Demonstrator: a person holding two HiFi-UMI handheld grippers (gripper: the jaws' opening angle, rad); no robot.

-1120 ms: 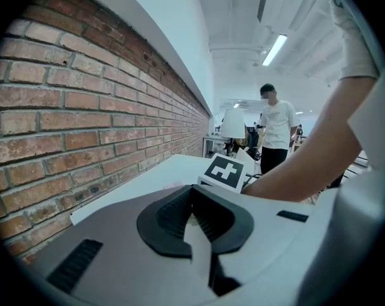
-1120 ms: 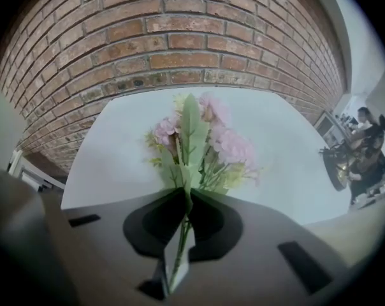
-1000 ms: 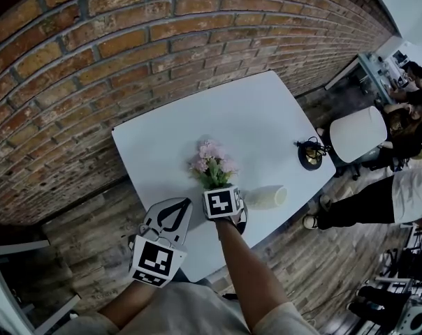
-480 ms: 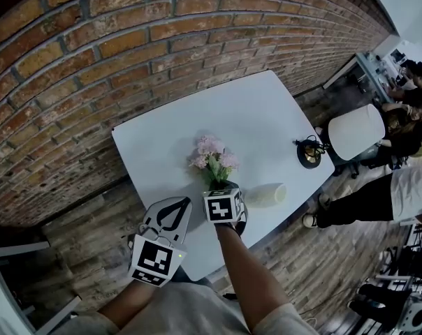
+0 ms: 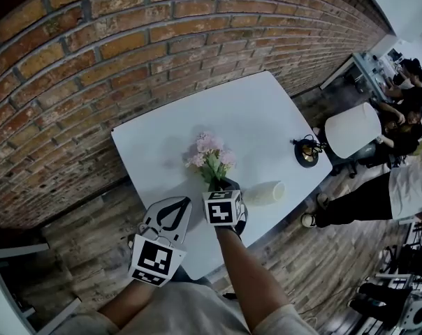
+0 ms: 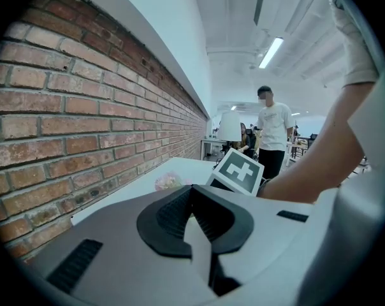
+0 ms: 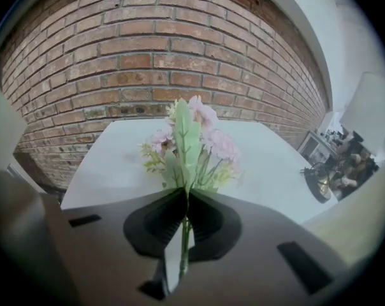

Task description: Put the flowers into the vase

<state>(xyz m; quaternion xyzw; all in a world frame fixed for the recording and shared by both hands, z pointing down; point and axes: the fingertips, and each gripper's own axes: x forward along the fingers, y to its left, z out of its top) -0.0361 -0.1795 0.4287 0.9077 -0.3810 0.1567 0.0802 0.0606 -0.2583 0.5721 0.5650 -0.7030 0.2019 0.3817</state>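
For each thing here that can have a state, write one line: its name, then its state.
flowers: held up by the stems
vase: apparently lying on its side, no flowers in it
right gripper: shut on the flowers
left gripper: shut, nothing between its jaws

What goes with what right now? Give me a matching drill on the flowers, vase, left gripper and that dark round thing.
1 flowers
2 vase
3 left gripper
4 dark round object

a fingers together, empty
b at the table's right-hand corner
c clamped in the right gripper's fingers
d cream, on the table beside the right gripper

Pairs: 1-c, 2-d, 3-a, 4-b
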